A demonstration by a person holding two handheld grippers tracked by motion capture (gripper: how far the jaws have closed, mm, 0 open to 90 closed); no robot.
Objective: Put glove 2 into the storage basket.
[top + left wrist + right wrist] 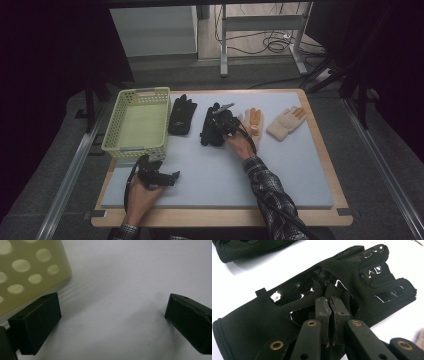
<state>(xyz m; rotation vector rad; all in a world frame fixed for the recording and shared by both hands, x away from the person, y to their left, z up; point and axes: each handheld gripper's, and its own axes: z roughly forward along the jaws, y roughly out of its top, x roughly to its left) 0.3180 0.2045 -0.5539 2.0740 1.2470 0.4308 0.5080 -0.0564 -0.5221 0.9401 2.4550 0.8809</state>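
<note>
Your right gripper [331, 302] has its jaws pinched together on a fold of the black glove [317, 297] at the palm, the fabric nipped between the pads; that glove lies flat mid-worktop, just beside a second black glove [181, 115] toward the basket; your right hand [239, 142] reaches forward with the forearm angled in from the lower right, gripper tilted down; your left gripper [159, 176] rests low near the front, jaws wide with nothing between them, close by the green basket [120, 131]; two tan gloves [285, 121] lie to the right; bare grey worktop [215, 175] spreads in front.
</note>
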